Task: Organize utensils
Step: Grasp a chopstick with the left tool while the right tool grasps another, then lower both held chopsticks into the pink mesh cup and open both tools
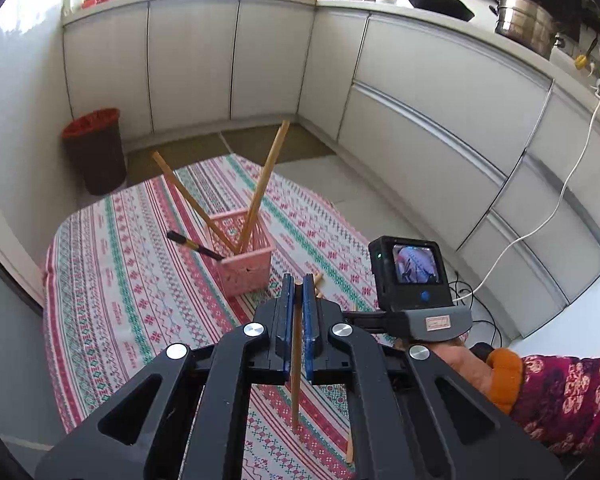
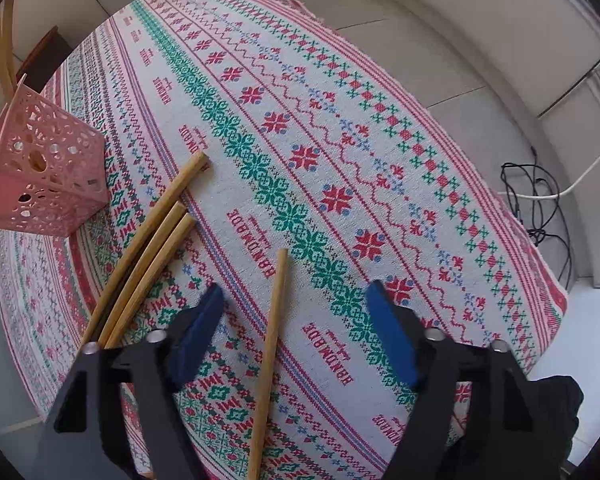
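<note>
Left hand-held gripper (image 1: 298, 280) clamped on thin wooden chopstick (image 1: 297, 360), held upright above desk with patterned red-green tablecloth (image 1: 120, 280). Pink perforated plastic basket (image 1: 246, 268) on desk – three utensils leaning inside. Right hand-held gripper (image 2: 296, 300) – blue pads apart, single wooden chopstick (image 2: 270, 344) lying between, untouched. Three more chopsticks (image 2: 152, 248) lying beside basket.

Chopsticks (image 2: 269, 344): bare wood, matt, pale tan. One dark utensil (image 1: 194, 245) in the basket (image 1: 247, 268): black glossy handle, yellow band. Basket: pink plastic, perforated walls, smooth, slight sheen. Desk cloth (image 2: 300, 152): woven fabric, matt, coarse weave, red-green-blue stitched pattern. Left claw (image 1: 299, 284) and right claw (image 2: 296, 300): black matt plastic arms, shiny metal screw heads, blue rubbery matt pads (image 2: 392, 336). Cabinets (image 1: 420, 92): smooth white satin fronts. Pot (image 1: 526, 24): brushed steel. Bin (image 1: 96, 152): dark plastic, red liner.
</note>
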The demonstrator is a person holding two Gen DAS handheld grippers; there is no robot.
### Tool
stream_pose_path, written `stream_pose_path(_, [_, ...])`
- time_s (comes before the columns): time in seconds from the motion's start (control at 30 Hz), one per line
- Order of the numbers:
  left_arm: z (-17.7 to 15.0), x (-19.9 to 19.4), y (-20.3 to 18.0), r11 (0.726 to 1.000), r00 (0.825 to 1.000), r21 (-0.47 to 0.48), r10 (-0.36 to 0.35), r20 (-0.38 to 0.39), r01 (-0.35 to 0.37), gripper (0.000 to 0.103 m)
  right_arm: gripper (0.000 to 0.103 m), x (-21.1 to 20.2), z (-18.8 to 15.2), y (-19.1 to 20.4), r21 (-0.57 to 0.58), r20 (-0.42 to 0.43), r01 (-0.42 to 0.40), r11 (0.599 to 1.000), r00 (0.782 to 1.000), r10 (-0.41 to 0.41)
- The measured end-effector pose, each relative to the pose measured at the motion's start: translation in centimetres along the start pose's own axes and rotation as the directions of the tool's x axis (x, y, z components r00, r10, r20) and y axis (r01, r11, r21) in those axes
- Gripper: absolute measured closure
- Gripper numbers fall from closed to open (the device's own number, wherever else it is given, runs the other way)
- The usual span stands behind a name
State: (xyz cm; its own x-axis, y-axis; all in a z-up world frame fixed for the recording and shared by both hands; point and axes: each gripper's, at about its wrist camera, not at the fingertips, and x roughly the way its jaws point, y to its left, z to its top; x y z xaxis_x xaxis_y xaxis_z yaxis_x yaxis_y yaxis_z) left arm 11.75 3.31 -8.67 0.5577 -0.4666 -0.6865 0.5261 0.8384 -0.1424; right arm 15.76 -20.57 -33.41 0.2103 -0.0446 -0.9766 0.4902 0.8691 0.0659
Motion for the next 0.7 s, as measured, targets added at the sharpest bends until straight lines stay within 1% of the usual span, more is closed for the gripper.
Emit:
stream_pose_path(0.03, [0.1, -0.3, 0.0, 1.000, 1.000, -0.004, 0.000, 0.010, 0.000, 0.099, 0.093, -0.1, 0.1, 0.1, 0.003, -0.005, -0.010, 1.000, 1.000, 0.010])
stream_pose_path(0.07, [0.2, -0.4, -0.1, 1.000, 1.000, -0.006, -0.002, 0.013, 0.002, 0.099, 0.095, -0.1, 0.1, -0.3, 0.027, -0.015, -0.040, 0.999, 0.999, 0.040])
stream_pose_path(0.13, [0.2, -0.5, 0.2, 1.000, 1.000, -0.013, 0.000, 0.019, 0.000, 0.099, 0.097, -0.3, 0.3, -1.4, 0.078, -0.016, -0.130, 0.988, 0.991, 0.132])
stream_pose_path(0.17, [0.2, -0.5, 0.2, 1.000, 1.000, -0.017, 0.000, 0.022, 0.000, 0.099, 0.098, -0.6, 0.3, -1.9, 0.097, -0.003, -0.157, 0.983, 0.987, 0.158])
stream_pose_path(0.27, [0.3, -0.4, 0.4, 0.999, 0.999, -0.038, 0.005, 0.040, -0.004, 0.099, 0.098, -2.8, 0.1, -3.4, 0.086, 0.063, -0.236, 0.968, 0.971, 0.231])
stream_pose_path(0.4, [0.7, -0.7, 0.4, 0.998, 0.999, -0.057, 0.008, 0.043, -0.005, 0.099, 0.098, -7.4, -0.2, -5.0, 0.043, 0.153, -0.289, 0.956, 0.948, 0.280])
stream_pose_path(0.47, [0.7, -1.0, 0.2, 0.999, 0.999, -0.054, 0.013, 0.048, -0.011, 0.099, 0.098, -9.8, -0.3, -5.3, 0.011, 0.207, -0.306, 0.952, 0.932, 0.298])
stream_pose_path(0.57, [0.9, -1.6, 0.1, 0.998, 0.998, -0.055, 0.020, 0.064, -0.017, 0.099, 0.098, -13.7, -1.0, -6.5, -0.048, 0.287, -0.324, 0.945, 0.901, 0.324])
stream_pose_path(0.7, [1.5, -3.1, 0.6, 0.996, 0.995, -0.081, 0.031, 0.099, -0.023, 0.099, 0.098, -18.8, -1.4, -6.5, -0.126, 0.384, -0.325, 0.937, 0.855, 0.348])
